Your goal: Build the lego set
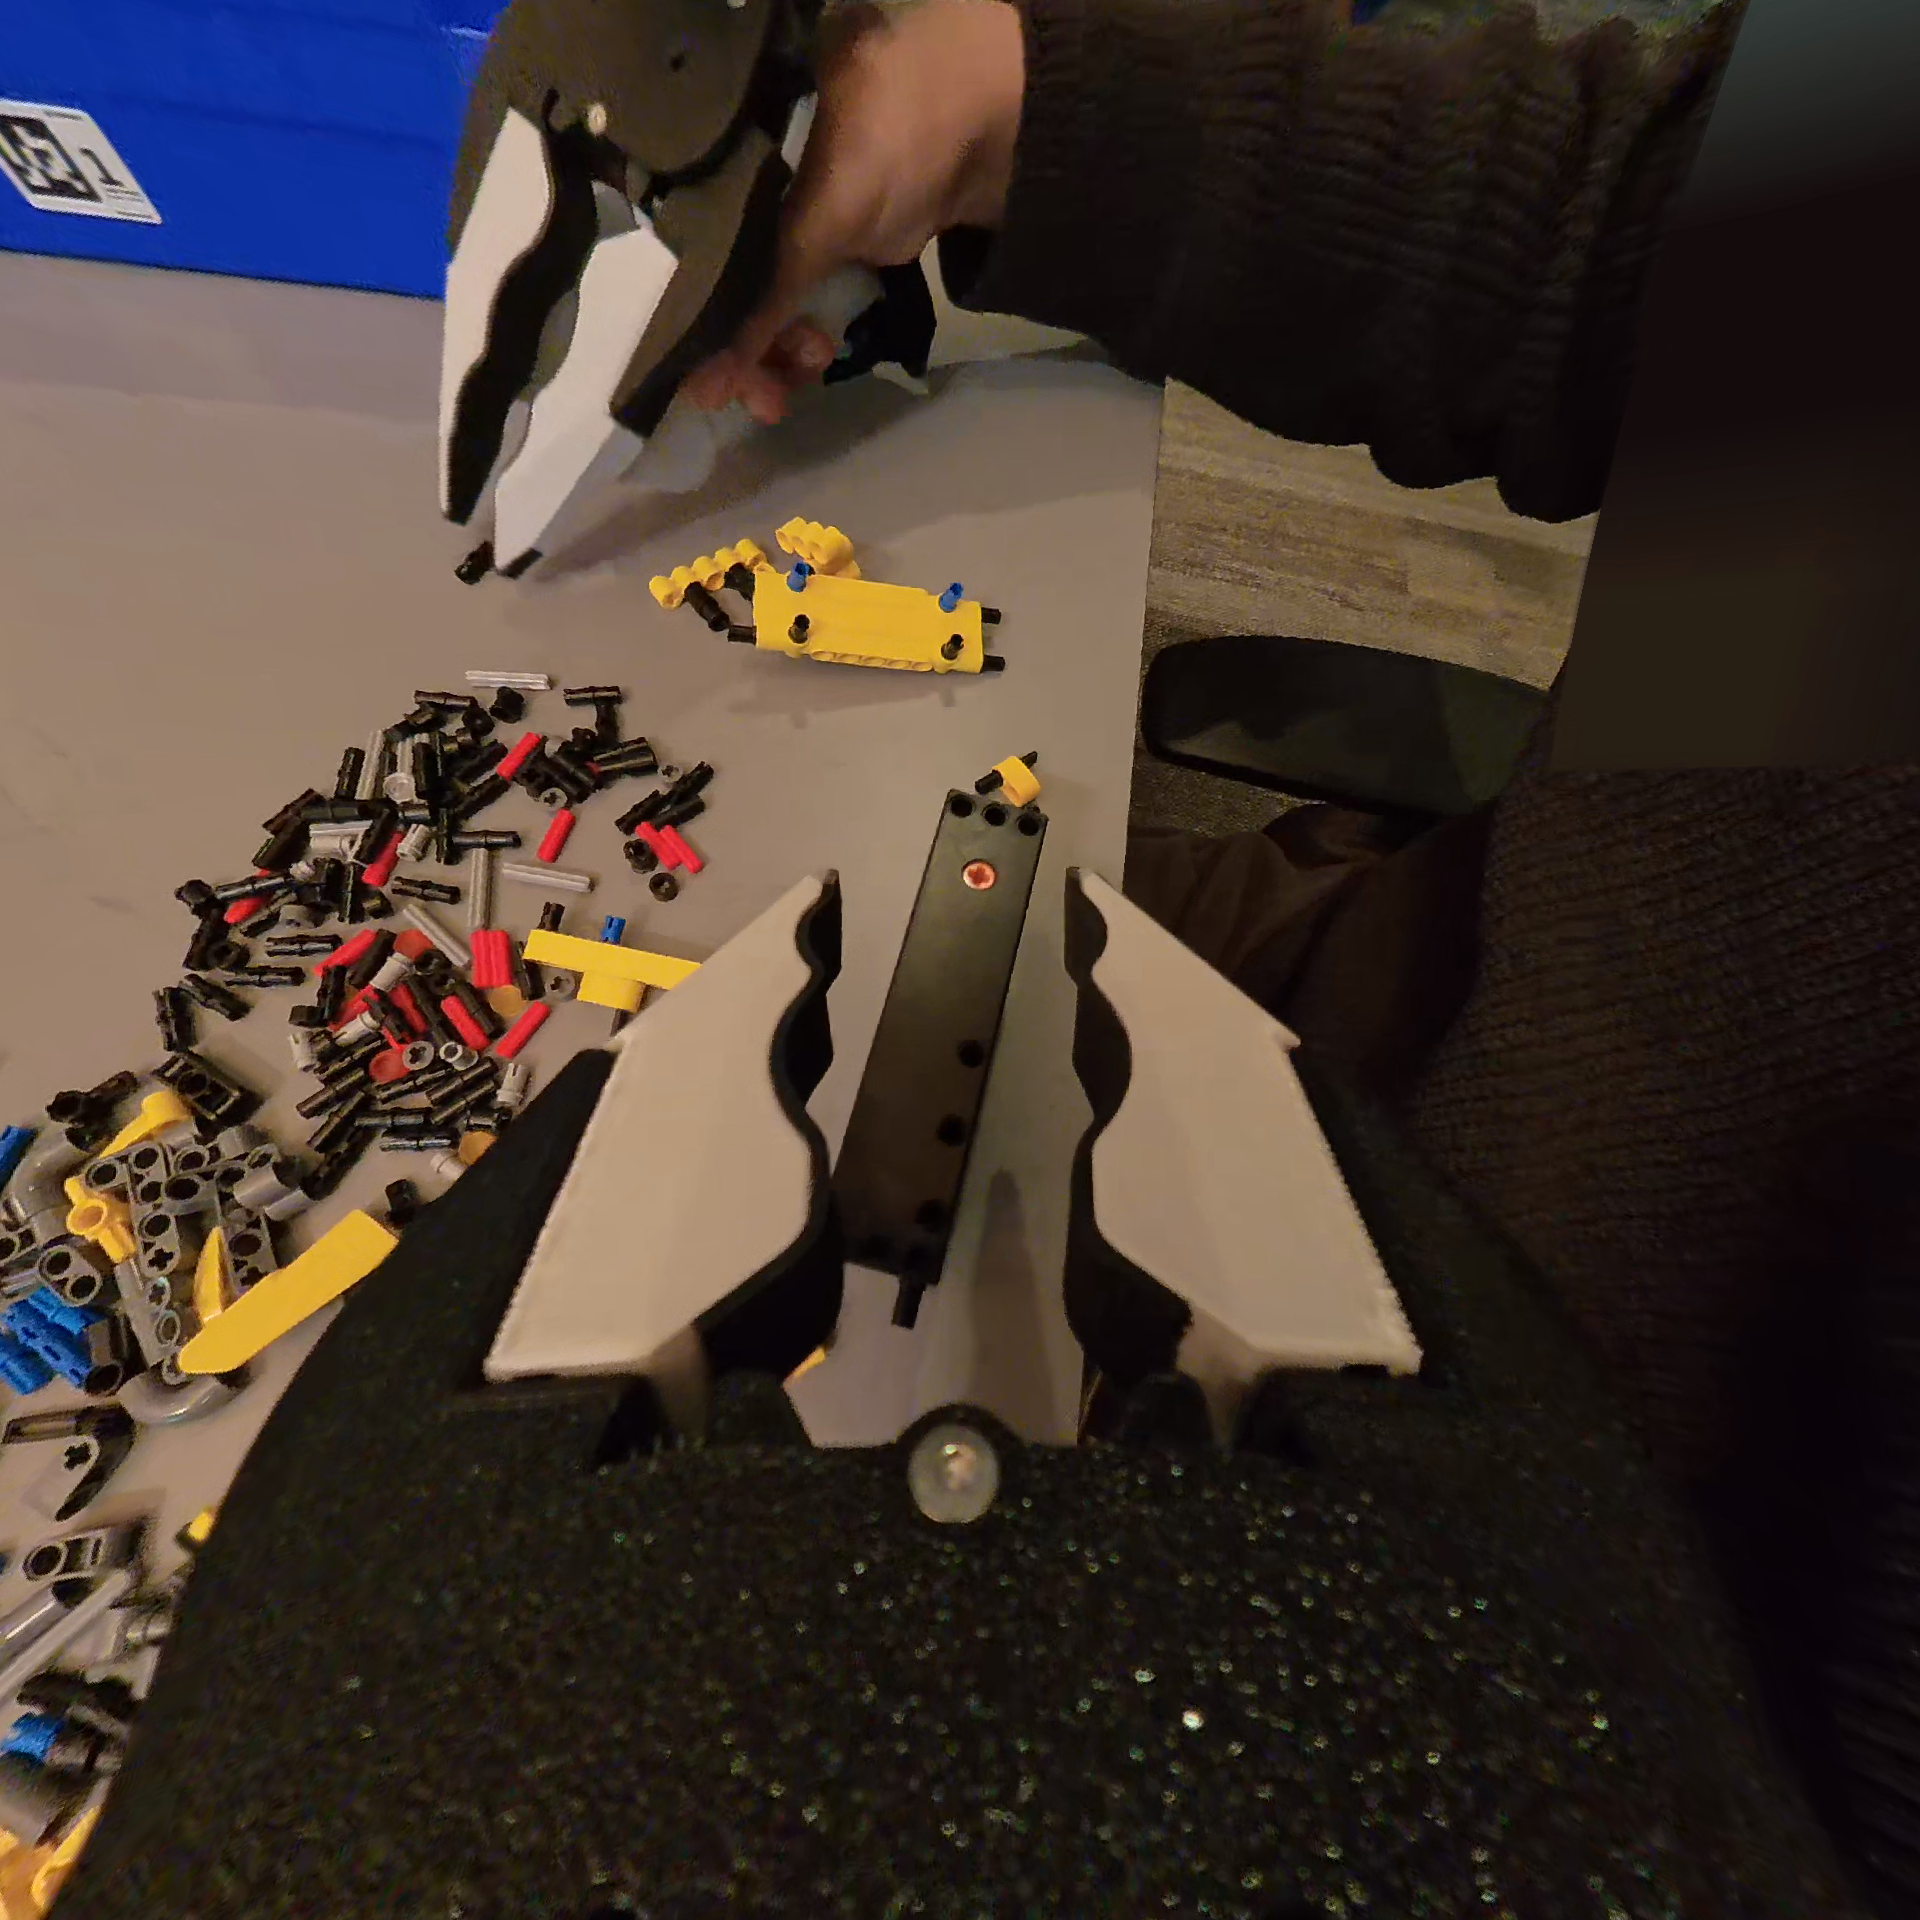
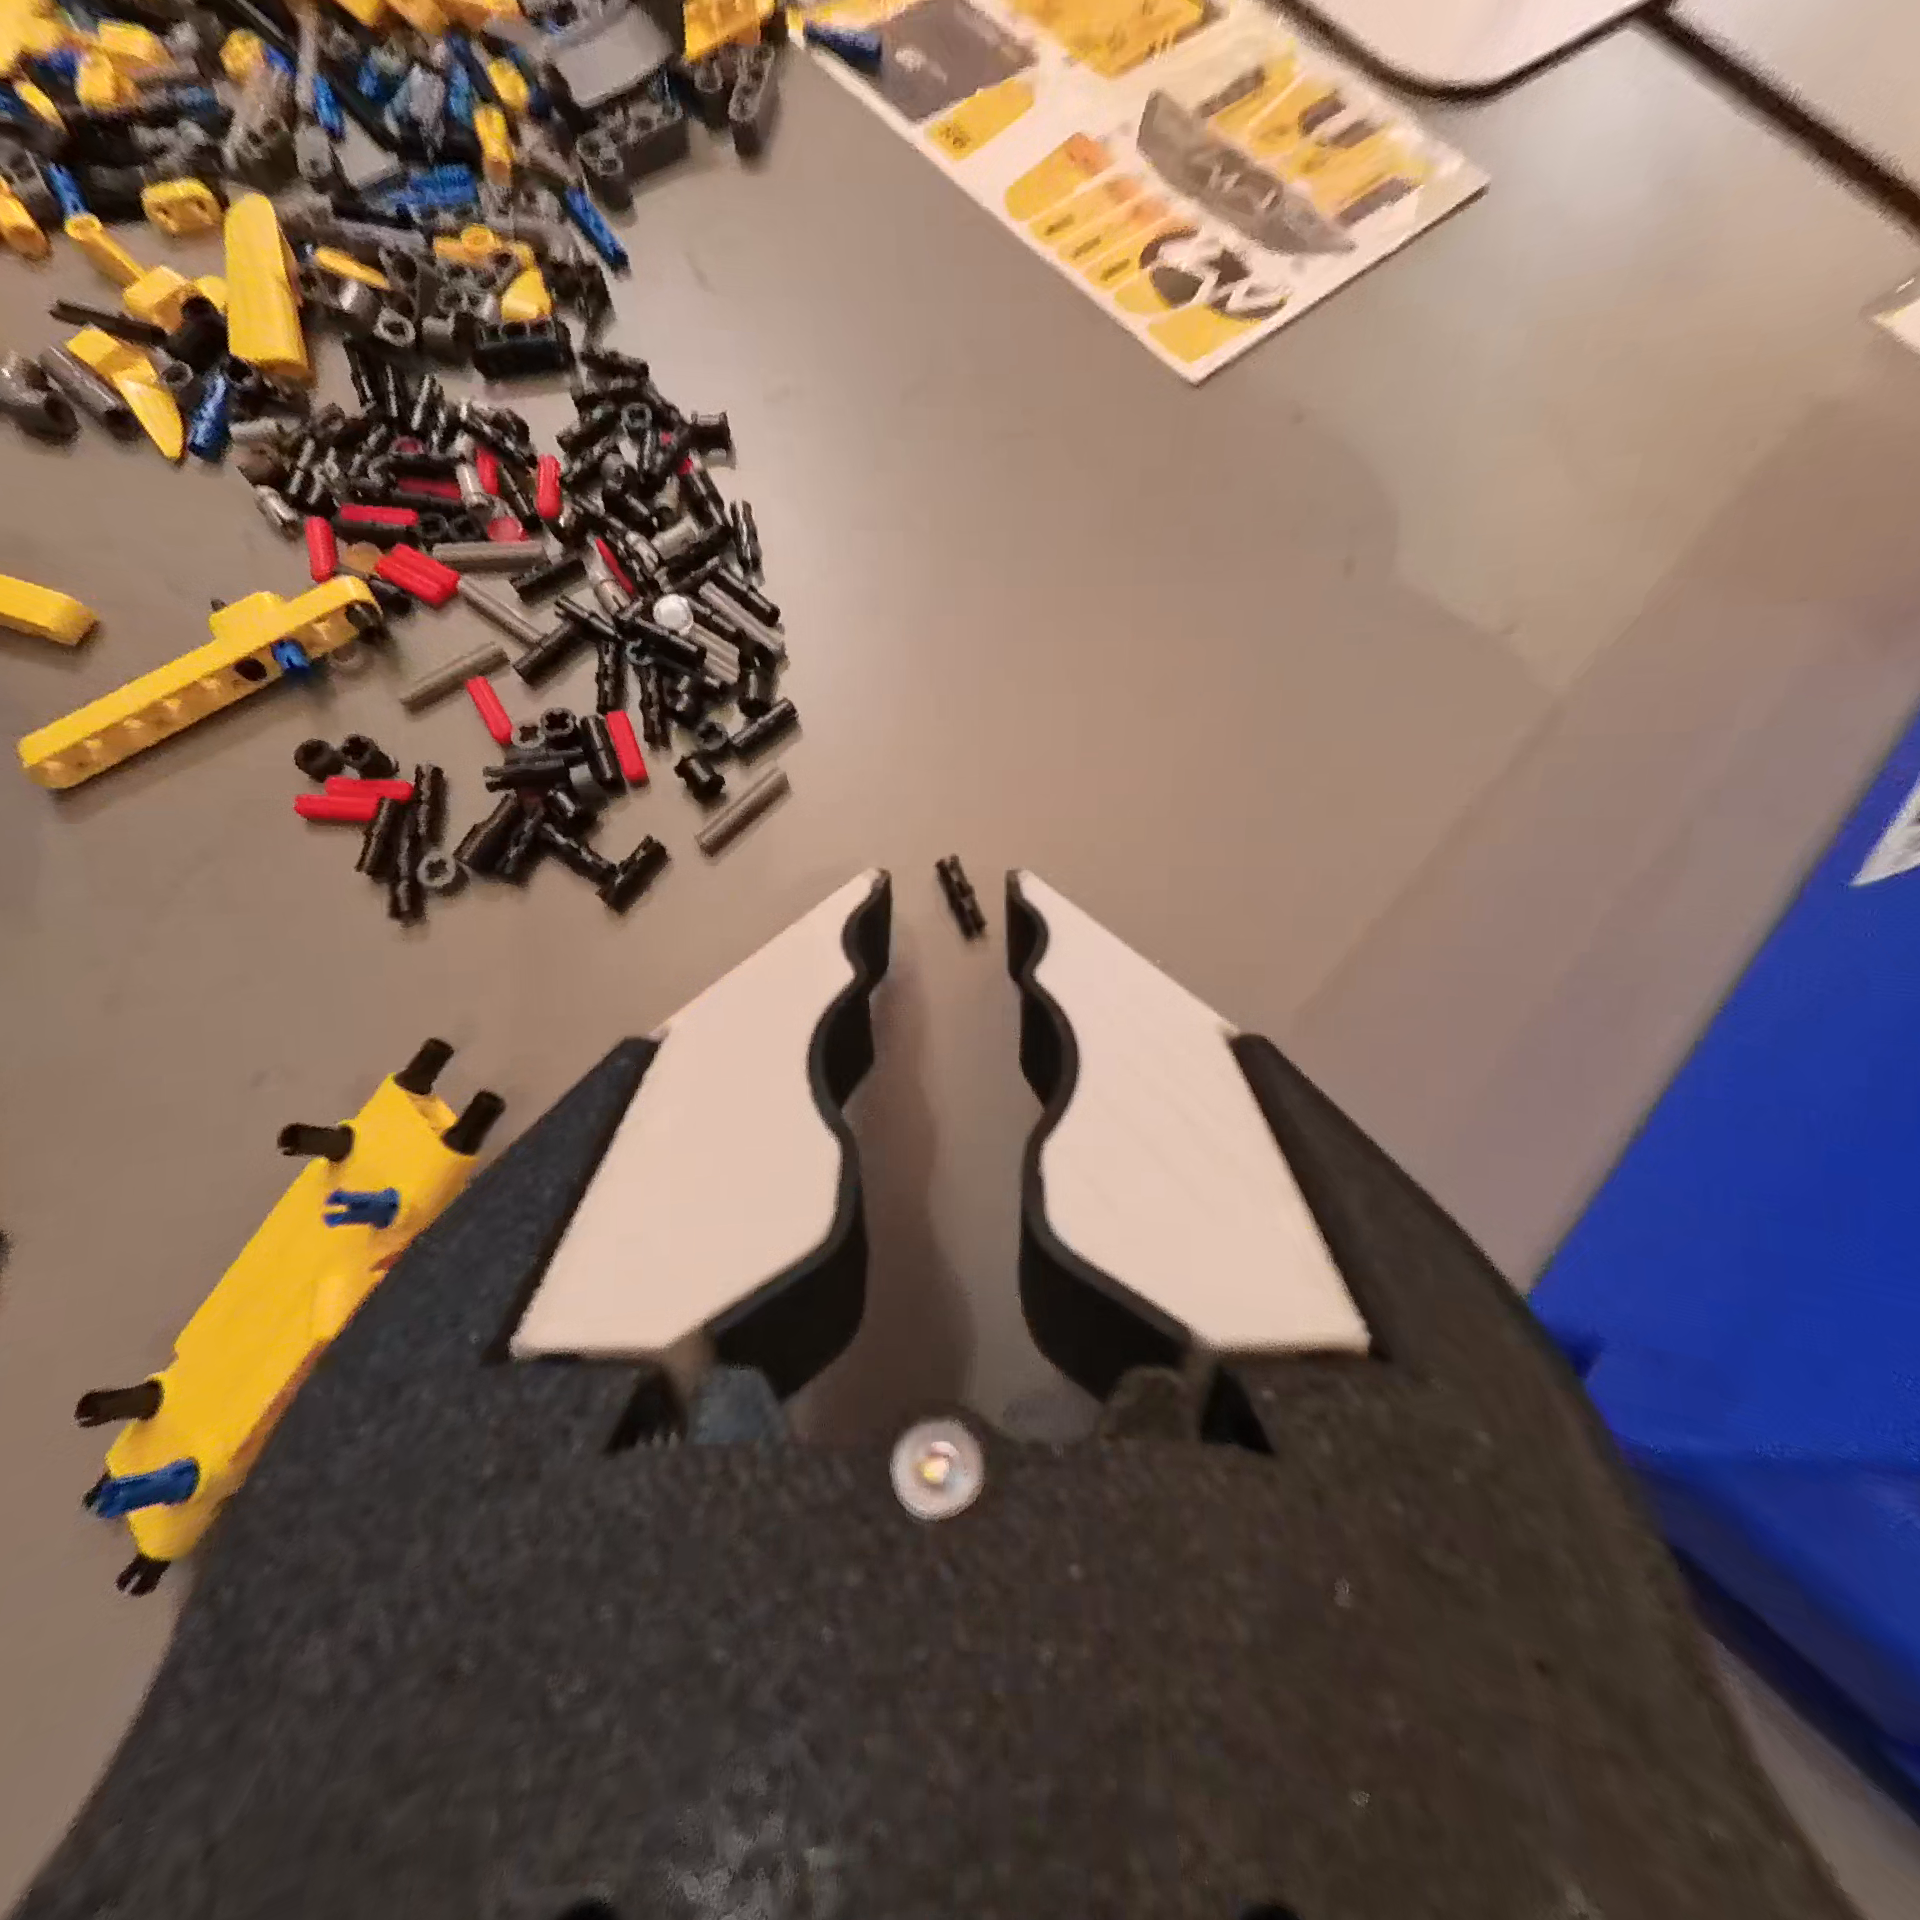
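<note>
Black connector pin (image 2: 960, 896) lies on the grey table (image 2: 1143, 644) just right of the parts pile (image 2: 561, 644), lengthwise between the part-open right gripper (image 2: 948, 894) tips — left gripper (image 1: 951, 883), empty, straddles a black beam (image 1: 951, 1023).

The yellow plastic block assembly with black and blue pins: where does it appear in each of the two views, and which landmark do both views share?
Left wrist view: the yellow plastic block assembly with black and blue pins lies above centre on the grey table, right of the far hand-held gripper's tips.
Right wrist view: it lies lower left, partly behind the gripper body.
Shared landmark: the pile of small black and red pins.
</note>
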Available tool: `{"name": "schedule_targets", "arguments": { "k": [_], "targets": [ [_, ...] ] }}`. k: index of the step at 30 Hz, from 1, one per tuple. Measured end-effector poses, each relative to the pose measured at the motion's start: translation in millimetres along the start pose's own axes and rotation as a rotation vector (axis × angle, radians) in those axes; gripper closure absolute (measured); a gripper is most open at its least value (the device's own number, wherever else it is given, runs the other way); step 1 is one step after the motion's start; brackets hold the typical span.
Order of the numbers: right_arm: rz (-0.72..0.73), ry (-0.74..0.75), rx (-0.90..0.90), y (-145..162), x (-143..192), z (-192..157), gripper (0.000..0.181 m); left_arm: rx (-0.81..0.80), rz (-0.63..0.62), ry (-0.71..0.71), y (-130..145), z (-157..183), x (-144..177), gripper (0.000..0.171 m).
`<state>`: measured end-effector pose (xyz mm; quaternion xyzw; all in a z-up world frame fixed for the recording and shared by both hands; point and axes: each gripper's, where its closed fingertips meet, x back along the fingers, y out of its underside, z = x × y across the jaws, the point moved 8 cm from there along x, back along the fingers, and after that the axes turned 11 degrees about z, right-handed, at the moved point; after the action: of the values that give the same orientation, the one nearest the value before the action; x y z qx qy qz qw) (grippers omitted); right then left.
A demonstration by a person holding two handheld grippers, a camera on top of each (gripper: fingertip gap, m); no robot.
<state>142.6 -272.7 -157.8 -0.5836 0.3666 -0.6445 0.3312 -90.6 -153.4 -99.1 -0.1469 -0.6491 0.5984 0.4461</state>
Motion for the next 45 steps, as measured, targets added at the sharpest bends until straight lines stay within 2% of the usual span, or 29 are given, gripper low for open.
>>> {"name": "schedule_targets", "arguments": {
  "k": [2, 4, 6, 9, 11, 13, 15, 19, 22, 27, 32, 37, 40, 45],
  "targets": [
    [-0.035, 0.004, -0.014, 4, -4, 1, 0.159, -0.001, 0.005, -0.001, -1, -1, 2, 0.129],
    [-0.021, -0.012, -0.038, 4, -4, -1, 0.176, 0.003, 0.016, 0.002, -2, -1, 3, 0.129],
    [-0.004, -0.002, -0.036, 3, 1, -3, 0.178, 0.006, 0.035, 0.002, -4, -1, 3, 0.129],
    [0.111, 0.000, -0.030, -9, 21, -19, 0.178, 0.026, 0.078, -0.005, -9, 0, 4, 0.129],
    [0.268, -0.015, 0.004, -27, 45, -45, 0.178, 0.071, 0.132, -0.012, -13, 0, 4, 0.129],
    [0.435, -0.047, 0.086, -42, 69, -81, 0.178, 0.154, 0.196, -0.022, -15, -2, 1, 0.134],
    [0.542, -0.043, 0.220, -48, 85, -116, 0.178, 0.228, 0.277, -0.005, -18, -1, -3, 0.145],
    [0.600, 0.061, 0.535, -40, 95, -160, 0.178, 0.409, 0.397, 0.119, -22, 3, -10, 0.147],
    [0.603, 0.093, 0.619, -36, 94, -177, 0.178, 0.464, 0.412, 0.152, -21, 7, -12, 0.148],
    [0.608, 0.098, 0.691, -35, 92, -191, 0.178, 0.442, 0.395, 0.150, -21, 17, -11, 0.166],
    [0.646, 0.089, 0.686, -34, 95, -193, 0.179, 0.448, 0.398, 0.170, -21, 19, -10, 0.168],
    [0.763, 0.100, 0.622, -31, 103, -190, 0.179, 0.604, 0.470, 0.280, -22, 13, -10, 0.168],
    [0.782, 0.072, 0.600, -29, 102, -191, 0.170, 0.693, 0.493, 0.356, -20, 12, -13, 0.169],
    [0.834, 0.056, 0.578, -33, 102, -191, 0.171, 0.757, 0.502, 0.436, -19, 15, -16, 0.169]
  ]
}}
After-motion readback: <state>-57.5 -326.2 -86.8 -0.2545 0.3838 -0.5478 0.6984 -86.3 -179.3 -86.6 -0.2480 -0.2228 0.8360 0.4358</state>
